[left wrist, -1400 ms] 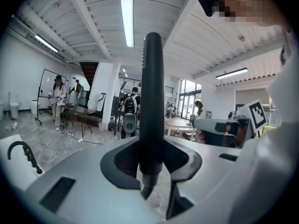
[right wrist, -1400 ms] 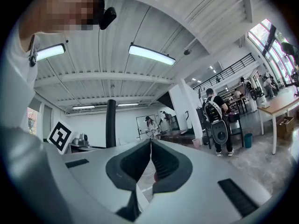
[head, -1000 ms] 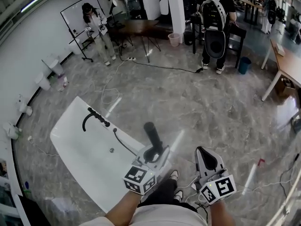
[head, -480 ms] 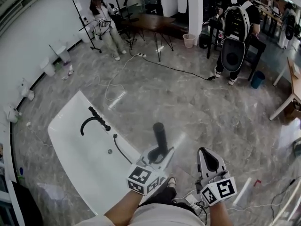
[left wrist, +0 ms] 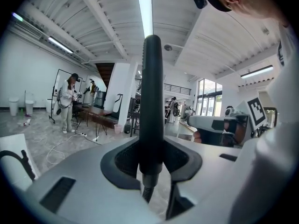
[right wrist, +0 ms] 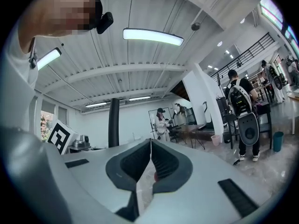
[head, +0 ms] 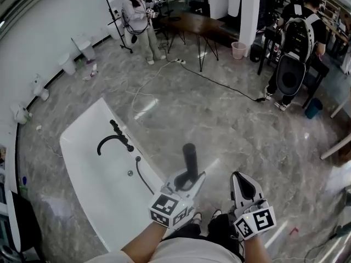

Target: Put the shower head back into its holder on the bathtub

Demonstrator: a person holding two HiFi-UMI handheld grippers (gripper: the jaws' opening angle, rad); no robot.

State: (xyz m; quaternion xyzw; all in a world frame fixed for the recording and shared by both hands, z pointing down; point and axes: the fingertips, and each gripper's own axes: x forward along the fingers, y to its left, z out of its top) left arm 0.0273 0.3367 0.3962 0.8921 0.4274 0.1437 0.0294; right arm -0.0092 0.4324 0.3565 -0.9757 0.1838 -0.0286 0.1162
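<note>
bathtub (head: 82, 158) higher in view, standing person (head: 140, 23) shifted right

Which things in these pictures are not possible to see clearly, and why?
Holder on the white bathtub: head view, the black fittings on its rim are too small to tell apart.
Thin black hose: head view, its near end hides behind the left tool holding the black shower head.
Bathtub, left gripper view: cut off by the left edge.
</note>
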